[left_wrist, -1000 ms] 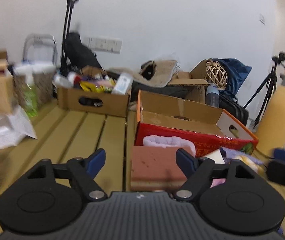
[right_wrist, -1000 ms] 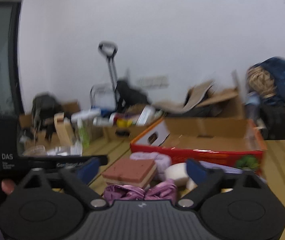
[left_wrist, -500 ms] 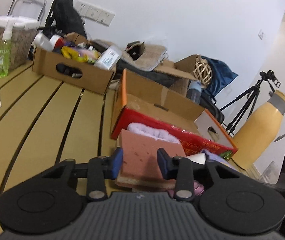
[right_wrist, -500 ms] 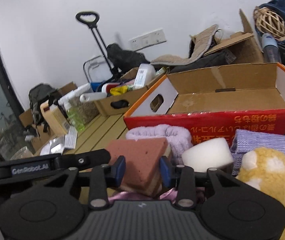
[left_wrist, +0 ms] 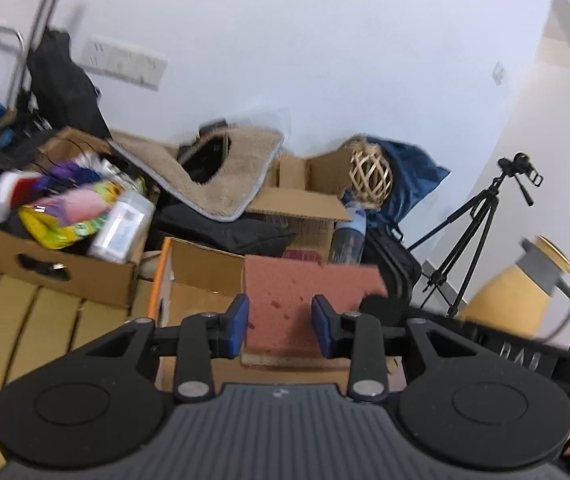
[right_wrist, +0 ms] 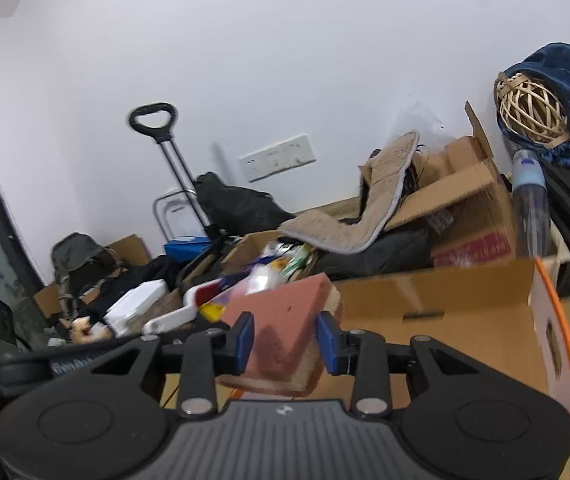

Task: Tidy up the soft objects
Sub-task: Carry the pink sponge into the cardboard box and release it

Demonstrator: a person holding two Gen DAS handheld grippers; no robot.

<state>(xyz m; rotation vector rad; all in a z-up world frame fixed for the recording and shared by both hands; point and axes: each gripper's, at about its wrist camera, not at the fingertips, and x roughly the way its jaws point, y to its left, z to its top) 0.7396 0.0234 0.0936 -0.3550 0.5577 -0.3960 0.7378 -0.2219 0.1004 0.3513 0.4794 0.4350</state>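
A pink-red sponge (left_wrist: pixel 285 304) with a tan underside is held between both grippers at once. My left gripper (left_wrist: pixel 280 326) is shut on one side of the sponge. My right gripper (right_wrist: pixel 283 338) is shut on the other side of the same sponge (right_wrist: pixel 285 332). The sponge is lifted and hangs over the open red and orange cardboard box (left_wrist: pixel 189 276), whose brown inside also shows in the right wrist view (right_wrist: pixel 445 312). The other soft objects are out of view.
A brown box of bottles and packets (left_wrist: pixel 57 264) stands left of the red box on the slatted wooden table (left_wrist: pixel 17 312). Behind are a beige mat (left_wrist: pixel 221 176), cartons, a wicker ball (left_wrist: pixel 369 172), a tripod (left_wrist: pixel 473 232) and a yellow jug (left_wrist: pixel 521 296).
Both grippers closed on the sponge, then lifted it off the pile of soft things and carried it up over the open red box. The pile has dropped out of view.
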